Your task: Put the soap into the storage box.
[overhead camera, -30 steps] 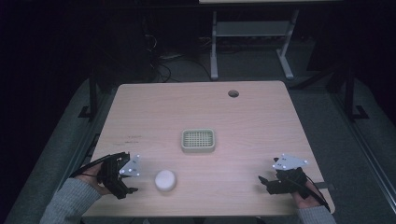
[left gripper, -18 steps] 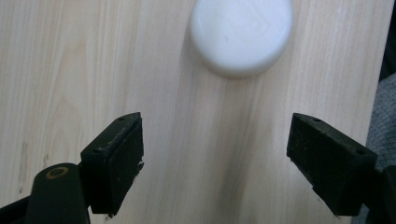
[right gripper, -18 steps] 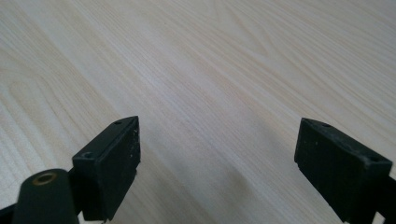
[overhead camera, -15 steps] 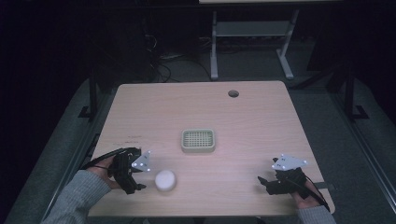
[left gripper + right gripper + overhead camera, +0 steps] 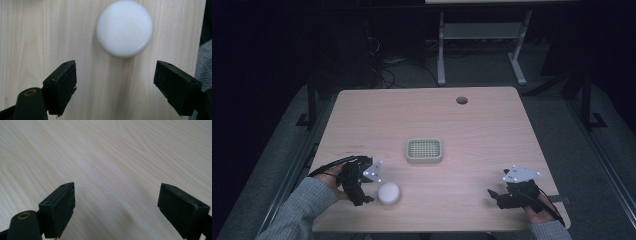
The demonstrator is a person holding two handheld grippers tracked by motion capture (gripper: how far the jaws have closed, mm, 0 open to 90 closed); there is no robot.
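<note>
A white round puck-like object (image 5: pixel 389 193) lies on the wooden table (image 5: pixel 472 125) near its front left. My left gripper (image 5: pixel 364 192) stands open just left of it, jaws pointing toward it. In the left gripper view the white round object (image 5: pixel 124 27) lies a little beyond the open gripper (image 5: pixel 116 82), apart from both jaws. My right gripper (image 5: pixel 493 196) rests open at the front right of the table; in the right gripper view the open gripper (image 5: pixel 117 207) has bare wood between its jaws.
A pale green square basket with a grid top (image 5: pixel 424 150) sits in the middle of the table. A round cable hole (image 5: pixel 461 100) is at the far right part. A white desk frame (image 5: pixel 477 40) stands beyond, on dark floor.
My left gripper has moved right, closing in on the white round object. The right gripper has stayed in place.
</note>
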